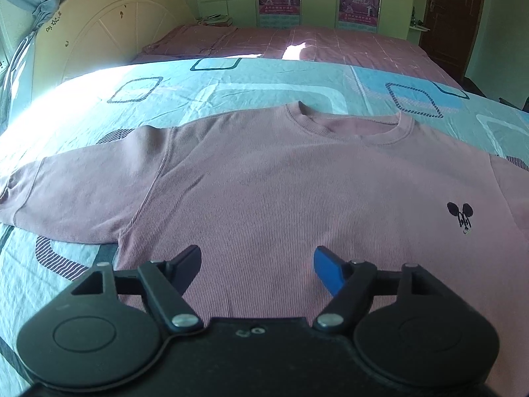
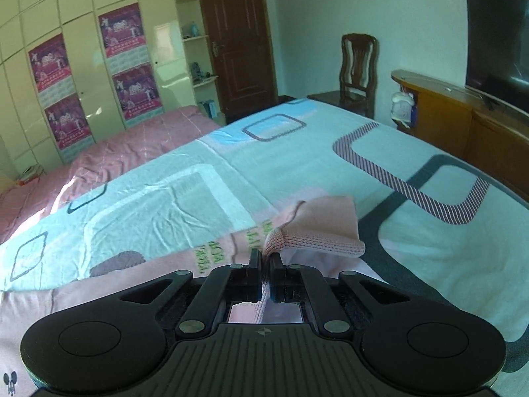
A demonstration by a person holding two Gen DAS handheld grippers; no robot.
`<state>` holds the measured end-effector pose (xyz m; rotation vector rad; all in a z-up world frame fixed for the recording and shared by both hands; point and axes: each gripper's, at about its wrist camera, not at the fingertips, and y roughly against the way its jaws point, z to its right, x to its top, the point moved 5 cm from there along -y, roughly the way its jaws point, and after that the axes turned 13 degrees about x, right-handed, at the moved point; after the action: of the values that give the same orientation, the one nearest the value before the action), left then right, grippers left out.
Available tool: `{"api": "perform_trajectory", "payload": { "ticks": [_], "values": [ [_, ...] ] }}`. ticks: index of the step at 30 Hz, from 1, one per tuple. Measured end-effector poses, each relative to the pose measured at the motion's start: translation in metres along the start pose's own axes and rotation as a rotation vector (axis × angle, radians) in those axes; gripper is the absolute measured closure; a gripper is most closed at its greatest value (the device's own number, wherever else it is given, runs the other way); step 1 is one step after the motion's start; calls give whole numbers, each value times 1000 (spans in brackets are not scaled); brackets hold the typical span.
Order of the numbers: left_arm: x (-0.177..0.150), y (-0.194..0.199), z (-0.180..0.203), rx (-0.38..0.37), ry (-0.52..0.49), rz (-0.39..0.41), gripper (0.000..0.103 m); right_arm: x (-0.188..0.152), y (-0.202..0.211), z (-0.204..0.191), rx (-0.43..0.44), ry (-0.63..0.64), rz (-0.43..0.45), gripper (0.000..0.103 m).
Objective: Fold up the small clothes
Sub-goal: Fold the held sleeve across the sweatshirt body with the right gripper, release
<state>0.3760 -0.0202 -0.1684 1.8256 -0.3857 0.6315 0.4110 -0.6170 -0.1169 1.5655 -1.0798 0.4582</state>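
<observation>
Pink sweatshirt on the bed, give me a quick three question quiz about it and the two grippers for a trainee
1. True or false: the left gripper is open above the pink sweatshirt.
2. What does the right gripper hold?
A. the ribbed cuff of a sleeve
B. the neckline
C. the bedsheet
3. Fill in: in the left wrist view, a small dark ____ logo sits on the chest.

Key
1. True: its jaws stand wide apart, with nothing between them.
2. A: the jaws are shut on the cuff, and the sleeve is lifted off the patterned bedsheet.
3. Mouse: a head with two round ears.
</observation>
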Motion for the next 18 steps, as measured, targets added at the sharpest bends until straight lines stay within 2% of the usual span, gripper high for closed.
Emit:
{"api": "perform_trajectory", "payload": {
  "ticks": [6,11,15,18],
  "values": [
    [24,-24,14,-56,-19,9,29,-3,8,-86,105,120,13,100],
    [36,-46,12,-80,-33,-2,29,-20,7,-167,226,192,-13,100],
    [41,-64,3,-90,-34,-23,29,-46,1,-226,329,246,-82,100],
    [43,-71,-1,-112,-40,-34,29,-72,-13,-255,407,261,-193,99]
  ]
}}
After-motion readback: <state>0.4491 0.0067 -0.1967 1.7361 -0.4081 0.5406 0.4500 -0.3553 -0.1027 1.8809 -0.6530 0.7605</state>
